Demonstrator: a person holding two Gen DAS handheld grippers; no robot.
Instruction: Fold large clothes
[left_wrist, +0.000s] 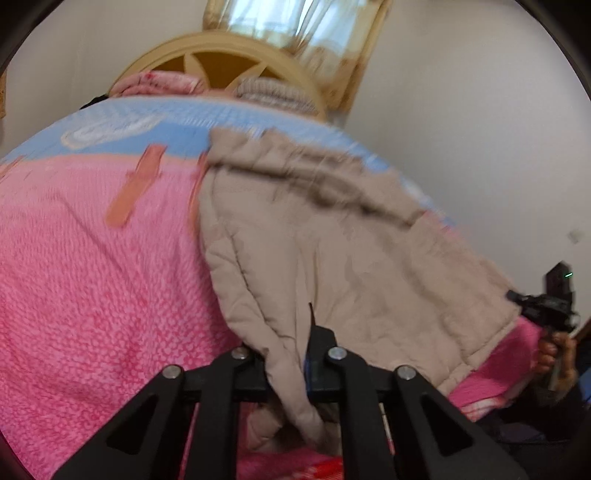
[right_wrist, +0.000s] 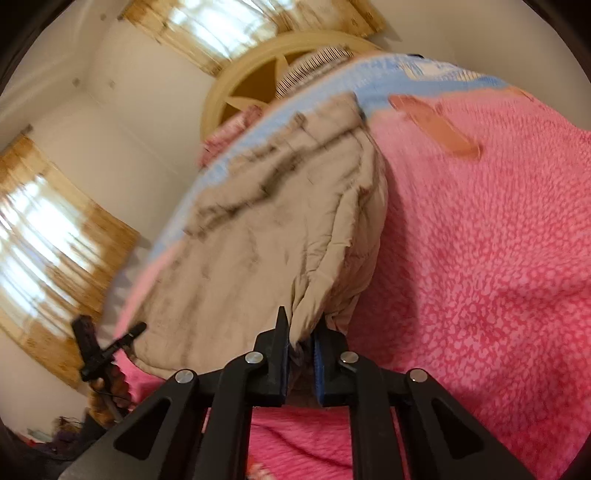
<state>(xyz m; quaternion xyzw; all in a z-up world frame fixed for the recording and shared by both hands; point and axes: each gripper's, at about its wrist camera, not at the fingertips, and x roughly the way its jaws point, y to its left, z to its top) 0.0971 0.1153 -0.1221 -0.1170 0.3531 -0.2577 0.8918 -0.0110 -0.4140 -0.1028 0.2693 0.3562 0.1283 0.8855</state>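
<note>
A beige padded coat (left_wrist: 332, 240) with a fur-trimmed hood lies across a pink bedspread (left_wrist: 92, 277). My left gripper (left_wrist: 291, 358) is shut on a fold of the coat's near edge, and the cloth drapes down over its jaws. In the right wrist view the same coat (right_wrist: 258, 240) bunches toward my right gripper (right_wrist: 303, 332), which is shut on a gathered corner of it. Each view also catches the other gripper at the coat's far edge: the right gripper (left_wrist: 546, 306) held by a hand (left_wrist: 554, 354), and the left gripper (right_wrist: 107, 347).
The bedspread (right_wrist: 480, 258) turns light blue toward a cream wooden headboard (left_wrist: 221, 62). A pink pillow (left_wrist: 155, 83) and a knitted beige item (left_wrist: 273, 92) lie at the head. Curtained windows (right_wrist: 55, 236) and white walls surround the bed.
</note>
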